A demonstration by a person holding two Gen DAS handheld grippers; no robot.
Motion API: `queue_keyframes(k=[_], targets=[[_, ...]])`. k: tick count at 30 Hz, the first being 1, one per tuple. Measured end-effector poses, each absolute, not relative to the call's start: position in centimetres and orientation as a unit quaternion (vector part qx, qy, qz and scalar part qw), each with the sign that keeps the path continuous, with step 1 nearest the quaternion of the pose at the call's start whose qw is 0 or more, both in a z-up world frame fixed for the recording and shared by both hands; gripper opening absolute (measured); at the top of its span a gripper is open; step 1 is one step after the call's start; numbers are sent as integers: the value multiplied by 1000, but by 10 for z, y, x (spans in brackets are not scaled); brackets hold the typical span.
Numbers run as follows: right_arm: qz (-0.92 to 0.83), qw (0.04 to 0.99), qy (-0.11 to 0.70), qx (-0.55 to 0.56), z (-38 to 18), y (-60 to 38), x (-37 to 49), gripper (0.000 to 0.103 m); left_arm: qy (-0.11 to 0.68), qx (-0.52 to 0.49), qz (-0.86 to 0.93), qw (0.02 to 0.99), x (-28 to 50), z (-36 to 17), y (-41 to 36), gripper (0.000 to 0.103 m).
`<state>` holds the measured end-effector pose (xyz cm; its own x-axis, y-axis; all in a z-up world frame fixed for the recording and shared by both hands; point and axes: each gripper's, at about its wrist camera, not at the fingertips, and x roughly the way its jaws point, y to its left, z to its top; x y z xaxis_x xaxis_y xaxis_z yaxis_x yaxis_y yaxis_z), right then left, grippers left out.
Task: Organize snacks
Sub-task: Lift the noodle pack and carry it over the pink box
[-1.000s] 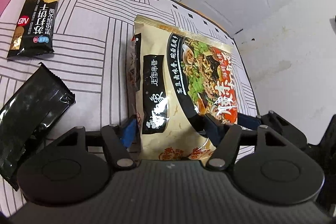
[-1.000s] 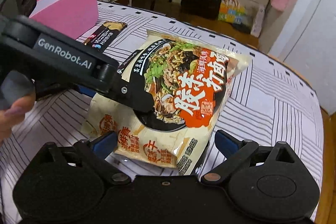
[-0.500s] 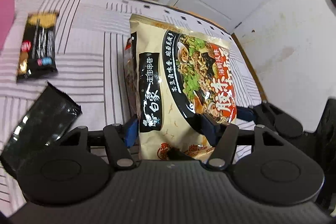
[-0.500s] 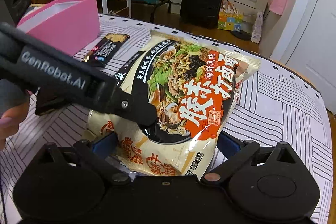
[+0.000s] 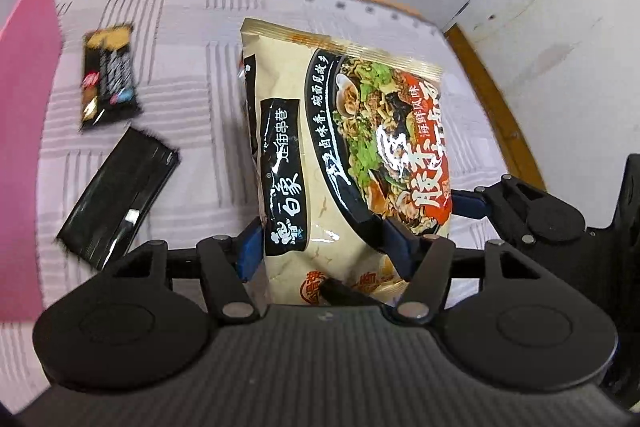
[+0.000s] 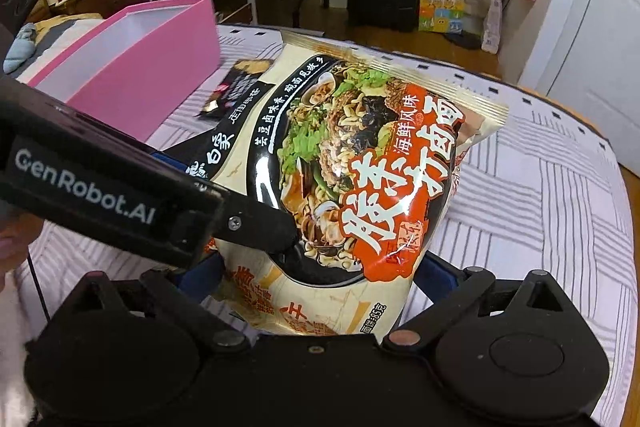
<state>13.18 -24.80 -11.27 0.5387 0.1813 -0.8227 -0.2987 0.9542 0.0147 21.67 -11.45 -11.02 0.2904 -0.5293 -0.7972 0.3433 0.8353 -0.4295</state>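
Instant noodle pack (image 5: 344, 163) is held up off the tabletop (image 5: 192, 39), tilted, by its lower end. Left tongs (image 5: 324, 251) clenched on pack's lower part, blue pads (image 5: 250, 251) pressing both faces. Right tongs (image 6: 316, 279) flank the pack's bottom corner w/ blue fingers either side; can't tell if they're actually pinching. Pack: cream foil, black bowl photo w/ noodles, greens, clams, red panel w/ white characters, gold crimped top seam.

Left of pack: black snack bar (image 5: 116, 195) and a dark wrapped bar w/ gold end (image 5: 108, 75), both flat on striped cloth, well apart from pack. Beyond them, pink box (image 6: 132, 67), open top. Right of pack: striped cloth runs bare to the tabletop's wooden rim (image 5: 492, 107).
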Motion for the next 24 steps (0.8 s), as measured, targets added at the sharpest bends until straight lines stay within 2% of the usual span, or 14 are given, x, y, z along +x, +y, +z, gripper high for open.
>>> queue_keyframes(k=[12, 17, 24], targets=[[184, 843, 504, -46, -95, -208, 89, 102, 592, -93, -251, 760, 160, -89, -63, 61], [206, 832, 512, -52, -82, -188, 71, 101, 590, -108, -238, 764, 133, -76, -34, 61], [235, 833, 485, -127, -54, -137, 52, 101, 564, -127, -231, 783, 105, -55, 14, 62]])
